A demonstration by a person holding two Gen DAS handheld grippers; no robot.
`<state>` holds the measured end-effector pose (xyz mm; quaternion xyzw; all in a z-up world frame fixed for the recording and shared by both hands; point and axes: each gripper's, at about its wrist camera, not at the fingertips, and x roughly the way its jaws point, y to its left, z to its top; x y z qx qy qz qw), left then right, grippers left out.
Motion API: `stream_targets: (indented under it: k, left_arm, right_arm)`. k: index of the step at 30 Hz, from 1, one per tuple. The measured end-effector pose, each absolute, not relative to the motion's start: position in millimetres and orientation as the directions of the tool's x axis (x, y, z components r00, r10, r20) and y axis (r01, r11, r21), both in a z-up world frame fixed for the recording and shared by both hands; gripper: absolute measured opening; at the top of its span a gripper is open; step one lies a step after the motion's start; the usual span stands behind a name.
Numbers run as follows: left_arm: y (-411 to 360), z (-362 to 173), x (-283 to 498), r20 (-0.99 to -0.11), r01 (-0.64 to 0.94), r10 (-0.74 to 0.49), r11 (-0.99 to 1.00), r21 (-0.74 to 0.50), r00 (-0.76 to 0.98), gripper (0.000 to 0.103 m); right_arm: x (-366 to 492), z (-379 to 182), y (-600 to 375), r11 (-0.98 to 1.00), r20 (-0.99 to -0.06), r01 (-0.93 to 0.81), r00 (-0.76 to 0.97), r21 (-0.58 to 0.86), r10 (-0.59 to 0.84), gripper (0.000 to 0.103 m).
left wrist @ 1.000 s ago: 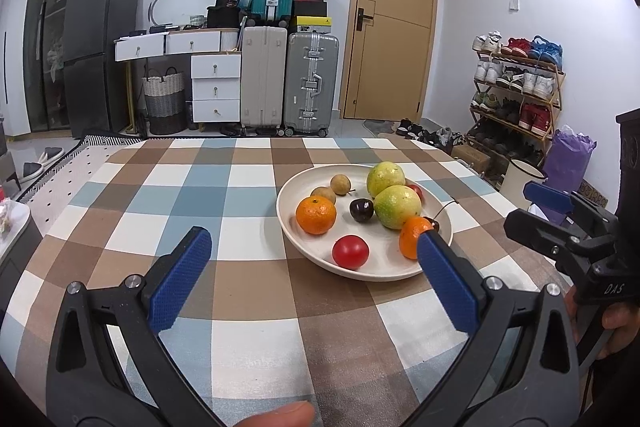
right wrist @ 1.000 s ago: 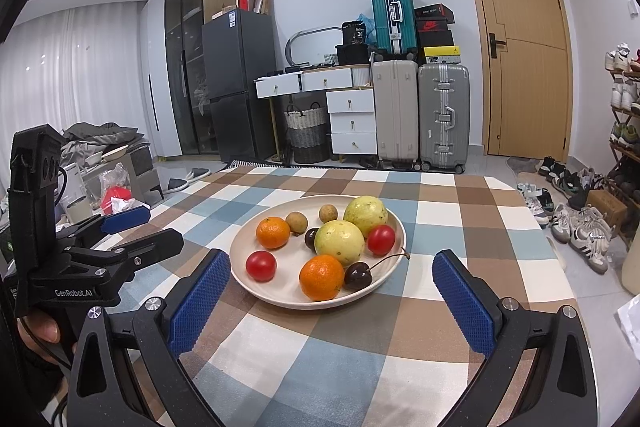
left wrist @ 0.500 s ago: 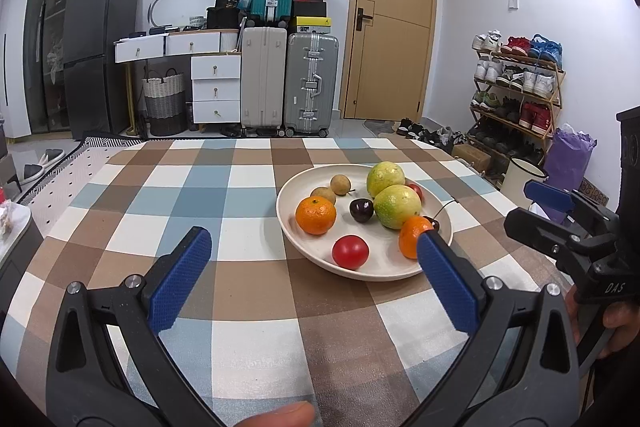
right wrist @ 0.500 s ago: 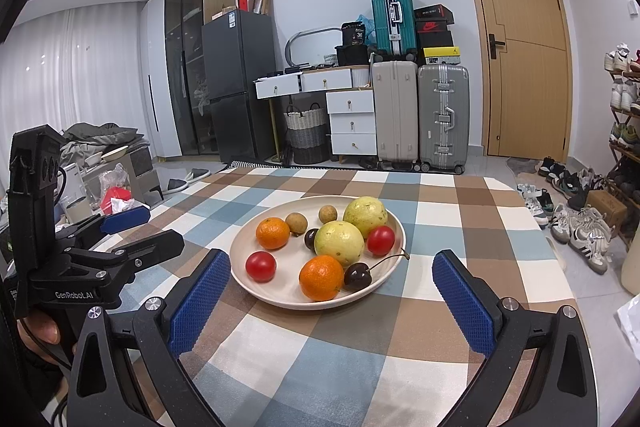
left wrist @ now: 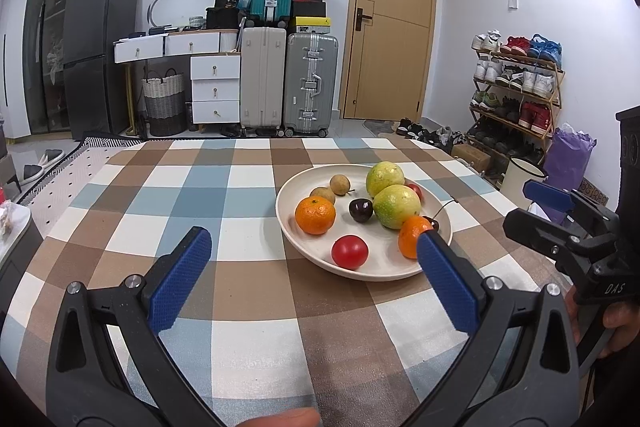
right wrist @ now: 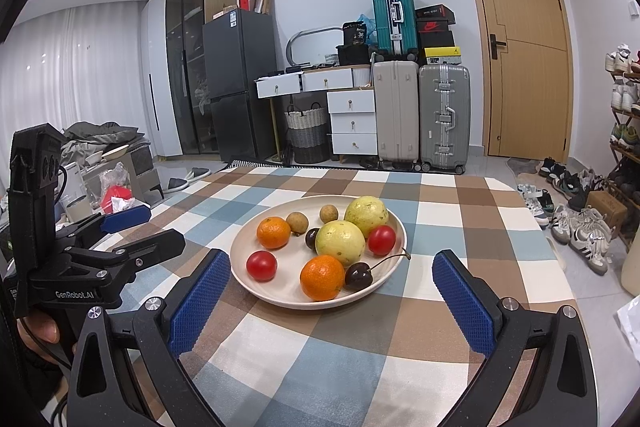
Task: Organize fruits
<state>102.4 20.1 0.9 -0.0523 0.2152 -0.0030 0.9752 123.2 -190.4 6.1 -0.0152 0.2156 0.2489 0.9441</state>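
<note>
A cream plate sits on the checked tablecloth. It holds two oranges, two red tomatoes, two green-yellow guavas, dark cherries and two small brown longans. My left gripper is open and empty, in front of the plate to its left. My right gripper is open and empty, its jaws spanning the plate's near side. Each gripper shows in the other's view: right, left.
The table's right edge drops to the floor with scattered shoes and a shoe rack. Suitcases, drawers and a dark fridge stand at the far wall. A low stand with clutter is off the table's left side.
</note>
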Motion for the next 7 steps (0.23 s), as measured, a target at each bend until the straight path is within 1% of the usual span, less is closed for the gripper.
stream_targets:
  k: [7]
  left_arm:
    - [20.3, 0.7, 102.9, -0.418, -0.017, -0.027, 0.995, -0.101, 0.908, 0.103]
  right_arm:
    - [123.1, 6.0, -190.4, 0.876, -0.414, -0.476, 0.783, 0.08, 0.463, 0.103]
